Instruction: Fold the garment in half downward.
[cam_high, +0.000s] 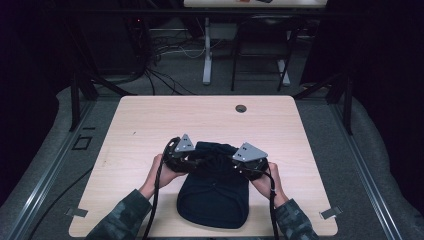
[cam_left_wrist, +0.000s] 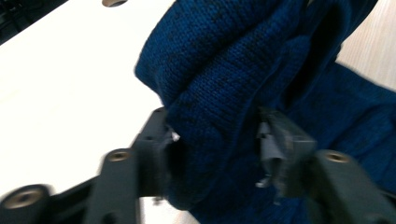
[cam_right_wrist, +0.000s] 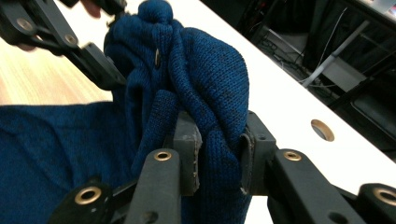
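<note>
Dark blue knit garment (cam_high: 214, 192) lies on the bench (cam_high: 150, 120), its far edge lifted; right gripper (cam_right_wrist: 219, 156) is clamped on a fold and should hold firm, while left gripper (cam_left_wrist: 215, 149), slackened around the cloth, needs re-seating before any pull.

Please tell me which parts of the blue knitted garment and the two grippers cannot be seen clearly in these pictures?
- Left gripper, left gripper view: jaws blurred, so whether their pads press the blue knitted garment is unclear.
- Garment, high view: dark, its type is unclear; its far edge is bunched between the grippers.
- Right gripper, right gripper view: the fold it clamps hides the pad faces.
- Right gripper view: the garment is cut off by the left and bottom edges.
</note>
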